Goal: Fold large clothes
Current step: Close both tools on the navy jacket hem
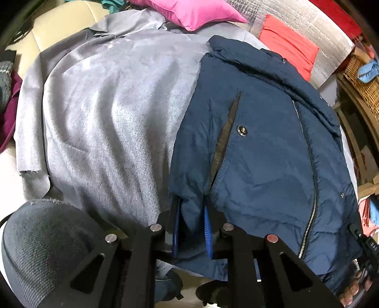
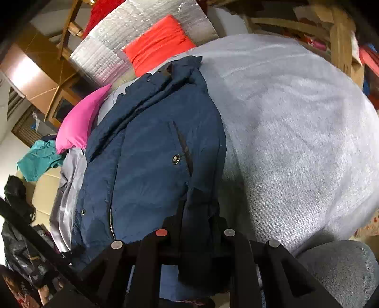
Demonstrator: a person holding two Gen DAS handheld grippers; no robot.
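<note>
The navy jacket (image 1: 255,147) lies on the grey blanket (image 1: 106,113), its length running straight ahead from both jaws. The left gripper (image 1: 191,213) and right gripper (image 2: 199,213) each pinch its near hem, equally close.

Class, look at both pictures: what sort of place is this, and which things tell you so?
Probably a lived-in home room: cushions, a wicker basket and a jacket laid on a grey blanket.
</note>
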